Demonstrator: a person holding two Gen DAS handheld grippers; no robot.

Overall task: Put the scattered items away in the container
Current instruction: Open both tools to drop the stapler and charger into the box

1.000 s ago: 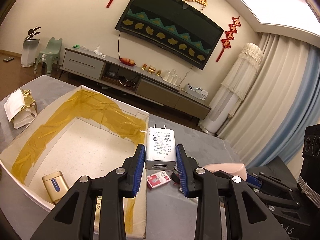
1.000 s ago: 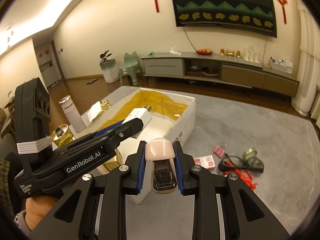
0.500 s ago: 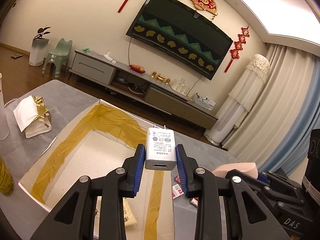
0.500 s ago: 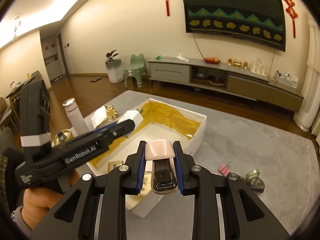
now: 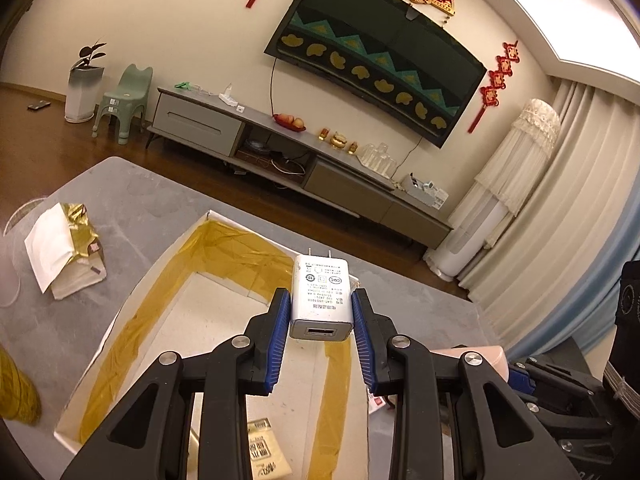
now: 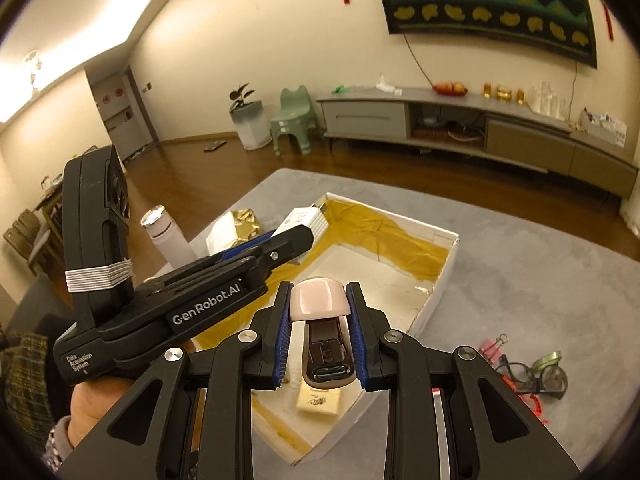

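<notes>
Two grippers hang side by side over the open white box (image 6: 438, 292), each with something pinched in it, so the step in hand looks like the carry-and-drop stage of the tidy.

Largest first: the box sits on a grey carpeted surface (image 5: 168, 208), its inner walls lined with yellow tape. It already holds a few things: a cream packet (image 6: 320, 400) lies on its floor near the front wall in the right wrist view, and another printed packet (image 5: 262, 456) shows at the bottom of the left wrist view.

Next, the left gripper (image 5: 321, 320) has its fingers closed on a white USB charger (image 5: 322, 300), prongs pointing away, held above the box interior near its right wall. The right gripper (image 6: 320, 320) has its fingers closed on a pink and black stapler (image 6: 324, 336), which also hangs over the box, close to the near corner.

Smaller still, items wait outside the box on the carpet to the right: safety glasses (image 6: 532, 376), a pink binder clip (image 6: 492, 346) and a roll of green tape (image 6: 550, 360).

My judgement is that the next move calls for lowering each load a little and opening the fingers so that both land inside the walls, the stapler needing a nudge inward first. After that, the pieces on the carpet remain to be fetched.
</notes>
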